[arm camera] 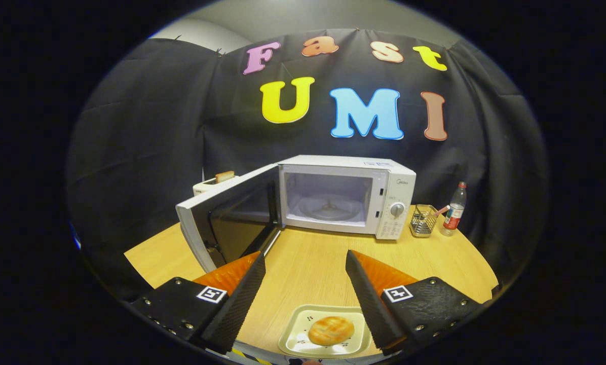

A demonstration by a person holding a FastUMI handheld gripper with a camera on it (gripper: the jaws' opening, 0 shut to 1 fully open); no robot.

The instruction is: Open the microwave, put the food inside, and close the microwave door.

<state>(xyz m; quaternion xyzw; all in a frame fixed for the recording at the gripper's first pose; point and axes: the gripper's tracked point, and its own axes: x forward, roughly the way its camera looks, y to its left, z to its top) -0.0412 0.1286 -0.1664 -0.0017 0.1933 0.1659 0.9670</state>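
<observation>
Here the fingers spread wide above the bun, microwave door open.

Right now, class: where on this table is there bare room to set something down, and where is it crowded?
Bare wood table lies between the open tool and the microwave. The microwave's cavity holds only its turntable. Crowded spots: beside the control panel, where a wire basket and bottle stand, and between the fingers, where the plate with the bun sits.

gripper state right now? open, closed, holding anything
gripper: open, holding nothing; its fingers stand wide apart over the plate with the bun, touching neither.
</observation>
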